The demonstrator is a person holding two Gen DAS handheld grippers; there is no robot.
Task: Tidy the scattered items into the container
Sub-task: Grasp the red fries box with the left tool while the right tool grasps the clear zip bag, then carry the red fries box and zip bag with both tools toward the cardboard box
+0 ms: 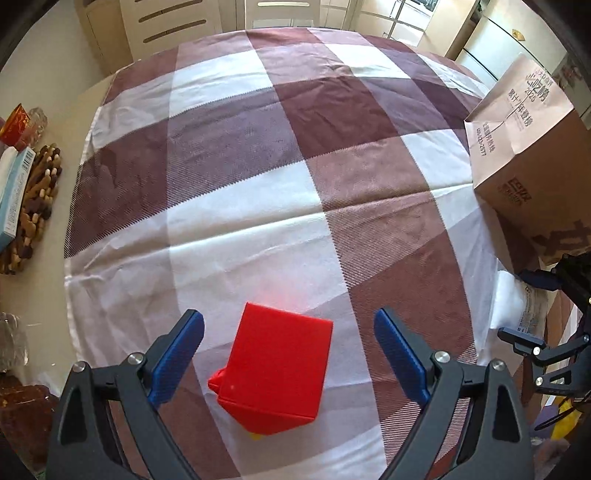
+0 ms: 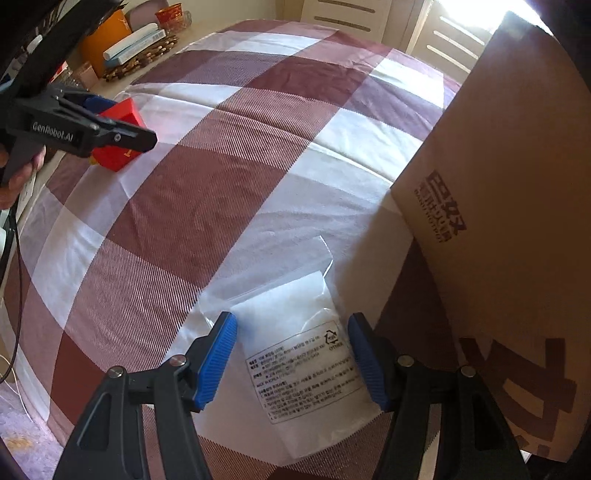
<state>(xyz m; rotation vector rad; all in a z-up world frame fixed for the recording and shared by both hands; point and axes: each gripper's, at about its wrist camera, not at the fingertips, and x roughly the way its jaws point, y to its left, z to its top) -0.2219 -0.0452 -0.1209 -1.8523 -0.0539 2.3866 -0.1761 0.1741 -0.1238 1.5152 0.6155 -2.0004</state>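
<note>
A red box (image 1: 277,369) lies on the checked cloth, between the blue pads of my open left gripper (image 1: 288,354), not touched by either pad. It also shows in the right wrist view (image 2: 118,144) behind the left gripper (image 2: 92,125). A clear plastic bag with a white pad and a printed label (image 2: 295,354) lies flat on the cloth between the blue pads of my open right gripper (image 2: 291,358). The bag's edge shows in the left wrist view (image 1: 513,306) beside the right gripper (image 1: 546,332). A brown cardboard box (image 2: 498,221), also in the left wrist view (image 1: 528,166), stands just right of the bag.
The checked cloth (image 1: 277,166) covers the table. Beyond its left edge lie a beaded trivet (image 1: 37,206), a light blue carton (image 1: 14,192) and a red cup (image 1: 14,122). An orange box (image 2: 103,37) stands at the far left. White chairs (image 1: 177,22) stand behind the table.
</note>
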